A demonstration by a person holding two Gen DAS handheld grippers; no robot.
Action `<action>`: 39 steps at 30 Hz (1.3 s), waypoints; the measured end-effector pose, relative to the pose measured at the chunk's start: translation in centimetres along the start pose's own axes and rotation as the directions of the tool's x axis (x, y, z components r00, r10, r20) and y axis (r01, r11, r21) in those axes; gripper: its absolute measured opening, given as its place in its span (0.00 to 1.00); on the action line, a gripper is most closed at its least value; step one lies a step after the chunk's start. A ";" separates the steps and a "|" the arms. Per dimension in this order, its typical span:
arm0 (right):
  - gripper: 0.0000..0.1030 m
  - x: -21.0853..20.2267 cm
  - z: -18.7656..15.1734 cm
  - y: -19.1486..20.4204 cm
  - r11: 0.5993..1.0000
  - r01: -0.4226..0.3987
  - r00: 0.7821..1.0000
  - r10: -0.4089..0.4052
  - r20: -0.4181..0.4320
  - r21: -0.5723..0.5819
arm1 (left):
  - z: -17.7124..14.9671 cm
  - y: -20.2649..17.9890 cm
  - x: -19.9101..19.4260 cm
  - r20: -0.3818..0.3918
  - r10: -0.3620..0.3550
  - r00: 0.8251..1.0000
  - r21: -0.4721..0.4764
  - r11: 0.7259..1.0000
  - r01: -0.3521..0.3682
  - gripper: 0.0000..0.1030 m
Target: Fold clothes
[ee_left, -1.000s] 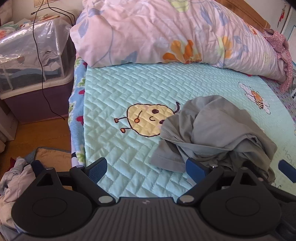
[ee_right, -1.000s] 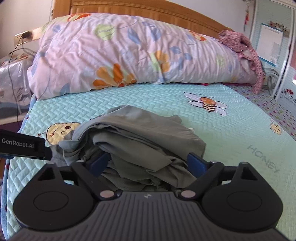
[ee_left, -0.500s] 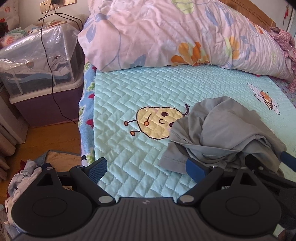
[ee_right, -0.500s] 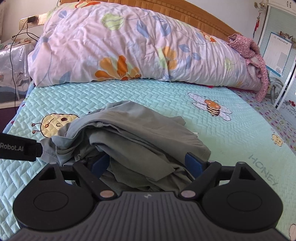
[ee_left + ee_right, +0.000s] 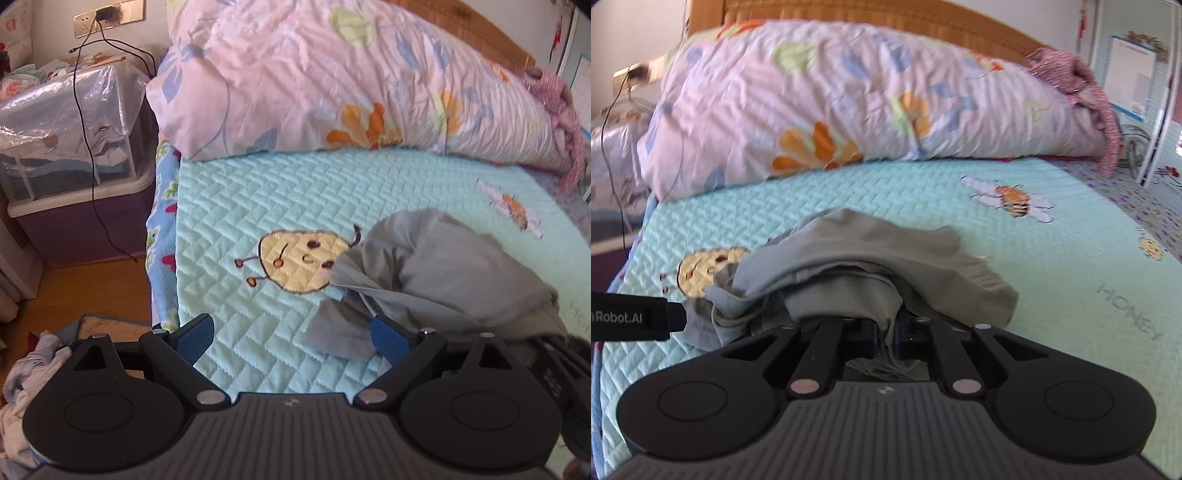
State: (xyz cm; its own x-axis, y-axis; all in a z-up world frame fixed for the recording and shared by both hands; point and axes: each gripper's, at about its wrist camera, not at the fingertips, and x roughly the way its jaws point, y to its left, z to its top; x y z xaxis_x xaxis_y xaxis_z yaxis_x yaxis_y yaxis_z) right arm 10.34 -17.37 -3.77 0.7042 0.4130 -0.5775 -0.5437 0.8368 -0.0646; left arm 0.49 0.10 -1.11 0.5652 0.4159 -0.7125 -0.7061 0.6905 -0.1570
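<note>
Now our right gripper [image 5: 886, 338] has just been closing and pinches the grey garment [image 5: 886, 266]; our left gripper [image 5: 291, 338] gapes wide above the quilt [image 5: 258, 206].

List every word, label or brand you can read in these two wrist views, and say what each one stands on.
"HONEY": stitched on the light blue quilted bedspread, near its right edge.
"nRobot.AI": white print on the left gripper, cut off at the frame edge in the right wrist view.
"Ho": start of the same stitched word, cut off, in the left wrist view.
Wall chart beside the bed: print too small and blurred to read.
</note>
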 end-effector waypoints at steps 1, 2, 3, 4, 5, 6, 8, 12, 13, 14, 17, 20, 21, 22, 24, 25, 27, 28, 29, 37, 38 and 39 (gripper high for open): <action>0.08 -1.0 -0.1 -0.4 1.000 0.015 1.000 -0.015 0.023 0.020 | 0.1 0.3 -0.3 0.015 -0.021 1.000 -0.013 1.000 0.021 0.93; 0.08 -2.2 -0.2 -0.7 0.999 0.031 0.998 -0.032 0.048 0.035 | 0.2 0.4 -0.5 0.025 -0.049 0.999 -0.020 0.999 0.049 0.93; 0.08 -3.5 -0.4 -1.1 0.998 0.048 0.996 -0.052 0.072 0.047 | 0.4 0.6 -0.7 0.035 -0.076 0.996 -0.027 0.997 0.077 0.93; 0.08 -4.8 -0.7 -1.5 0.996 0.070 0.993 -0.075 0.093 0.060 | 0.5 0.7 -0.9 0.041 -0.104 0.994 -0.030 0.994 0.105 0.93; 0.08 -6.2 -1.0 -2.1 0.993 0.096 0.988 -0.104 0.115 0.070 | 0.5 0.5 -1.1 0.041 -0.134 0.990 -0.023 0.991 0.135 0.93; 0.08 -7.6 -1.3 -2.6 0.989 0.125 0.981 -0.134 0.136 0.079 | 0.5 0.3 -1.3 0.037 -0.165 0.986 -0.009 0.986 0.166 0.93; 0.08 -10.6 -2.2 -3.9 0.980 0.173 0.968 -0.188 0.165 0.103 | 0.3 -0.3 -1.6 0.008 -0.272 0.962 0.027 0.962 0.272 0.93; 0.08 -16.3 -4.8 -6.9 0.956 0.255 0.945 -0.278 0.171 0.144 | -0.5 -2.0 -1.9 -0.101 -0.488 0.867 0.063 0.867 0.495 0.93; 0.08 -17.6 -5.7 -7.5 0.949 0.276 0.941 -0.299 0.160 0.149 | -0.9 -2.5 -1.9 -0.126 -0.518 0.846 0.065 0.847 0.528 0.93; 0.08 -18.7 -6.5 -8.2 0.943 0.293 0.938 -0.315 0.142 0.161 | -1.3 -3.2 -2.0 -0.148 -0.534 0.832 0.070 0.834 0.548 0.93; 0.08 -21.7 -8.9 -10.3 0.913 0.336 0.926 -0.365 0.097 0.230 | -3.1 -5.2 -2.4 -0.199 -0.500 0.843 0.145 0.835 0.530 0.93; 0.08 -25.1 -11.1 -12.6 0.865 0.388 0.901 -0.429 0.070 0.318 | -5.1 -7.1 -3.2 -0.256 -0.479 0.840 0.242 0.809 0.535 0.93; 0.08 -26.2 -11.7 -13.3 0.848 0.411 0.888 -0.456 0.065 0.336 | -5.8 -7.7 -3.8 -0.275 -0.486 0.829 0.266 0.790 0.552 0.93; 0.08 -27.3 -12.2 -14.0 0.830 0.436 0.873 -0.484 0.060 0.349 | -6.6 -8.2 -4.4 -0.296 -0.493 0.818 0.290 0.770 0.568 0.93; 0.08 -30.0 -13.4 -15.5 0.792 0.474 0.846 -0.531 0.052 0.385 | -8.1 -9.3 -5.5 -0.336 -0.504 0.796 0.334 0.726 0.601 0.93; 0.08 -31.3 -13.9 -16.3 0.773 0.487 0.834 -0.550 0.048 0.406 | -8.9 -9.8 -6.1 -0.357 -0.508 0.784 0.355 0.703 0.616 0.93; 0.08 -33.8 -14.9 -17.7 0.732 0.524 0.798 -0.600 0.048 0.434 | -10.5 -11.0 -7.8 -0.383 -0.515 0.767 0.403 0.654 0.640 0.93; 0.08 -34.9 -15.3 -18.5 0.710 0.543 0.780 -0.624 0.045 0.448 | -11.4 -11.8 -9.0 -0.390 -0.518 0.761 0.432 0.627 0.648 0.93; 0.08 -36.0 -15.8 -19.2 0.688 0.560 0.762 -0.647 0.040 0.462 | -12.4 -12.6 -10.5 -0.395 -0.521 0.756 0.467 0.595 0.654 0.93; 0.11 -37.9 -23.9 -25.2 0.478 0.679 0.699 -0.654 -0.290 0.557 | -20.6 -15.5 -17.7 -0.455 -0.445 0.772 0.678 0.389 0.624 0.93; 0.11 -38.1 -25.0 -25.3 0.461 0.681 0.698 -0.643 -0.314 0.570 | -21.5 -15.7 -18.2 -0.462 -0.428 0.777 0.695 0.369 0.617 0.93; 0.11 -38.5 -25.9 -25.2 0.461 0.675 0.709 -0.622 -0.333 0.576 | -22.3 -15.7 -18.6 -0.467 -0.413 0.782 0.708 0.355 0.610 0.93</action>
State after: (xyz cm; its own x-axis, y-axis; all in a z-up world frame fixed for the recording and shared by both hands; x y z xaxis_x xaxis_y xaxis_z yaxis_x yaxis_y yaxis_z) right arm -14.86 -63.60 -0.99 0.6850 -0.3473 -0.6404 0.4881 0.8714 0.0496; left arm -8.45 -31.72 -0.65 0.5344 -0.2365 -0.8115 0.3964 0.9181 -0.0065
